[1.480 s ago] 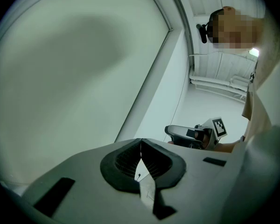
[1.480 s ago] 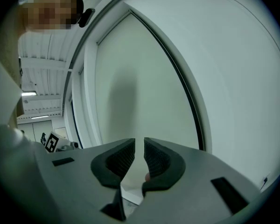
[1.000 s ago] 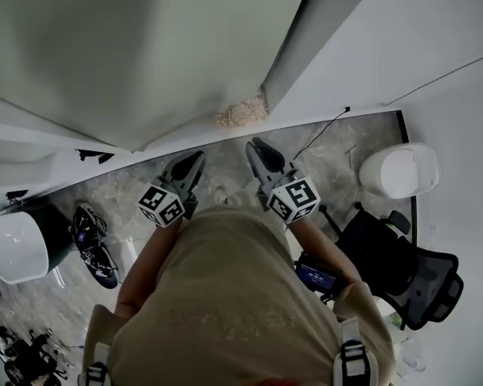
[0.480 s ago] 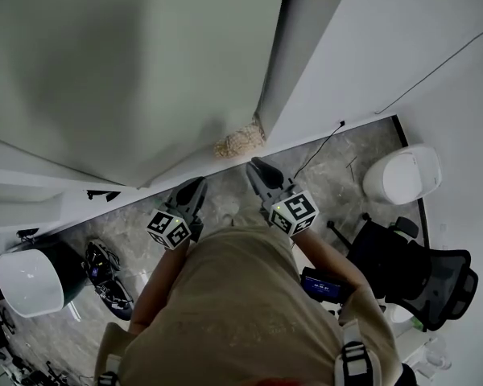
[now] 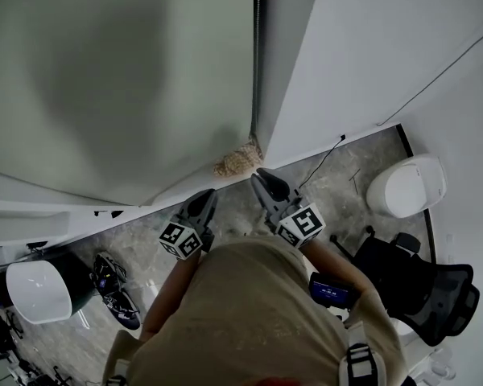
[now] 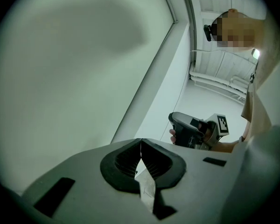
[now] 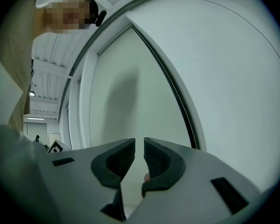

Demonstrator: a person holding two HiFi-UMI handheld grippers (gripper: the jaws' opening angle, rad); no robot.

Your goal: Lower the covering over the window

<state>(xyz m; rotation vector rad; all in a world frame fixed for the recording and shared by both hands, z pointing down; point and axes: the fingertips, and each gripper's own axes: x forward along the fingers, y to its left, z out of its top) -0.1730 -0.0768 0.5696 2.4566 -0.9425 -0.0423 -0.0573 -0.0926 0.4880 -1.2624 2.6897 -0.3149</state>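
Observation:
A pale grey-green window covering (image 5: 121, 79) fills the upper left of the head view. Its bead chain (image 5: 258, 55) hangs along the dark right edge, next to a white wall (image 5: 370, 47). My left gripper (image 5: 207, 197) is held level in front of the covering, jaws shut tip to tip with nothing between them (image 6: 141, 141). My right gripper (image 5: 262, 175) is beside it, nearer the chain (image 7: 179, 101). Its jaws (image 7: 139, 141) stand a narrow gap apart and hold nothing. Neither gripper touches the covering (image 7: 126, 92) or the chain.
On the floor below lie a tan crumpled lump (image 5: 237, 159) at the window's corner and a thin black cable (image 5: 326, 155). A white round seat (image 5: 406, 185) and a black office chair (image 5: 423, 284) stand at the right. Another white round seat (image 5: 36, 289) stands at the left.
Both grippers have moved together toward the window's right edge, the right one slightly higher. The covering's edge now stands upright in the head view. The jaws look unchanged.

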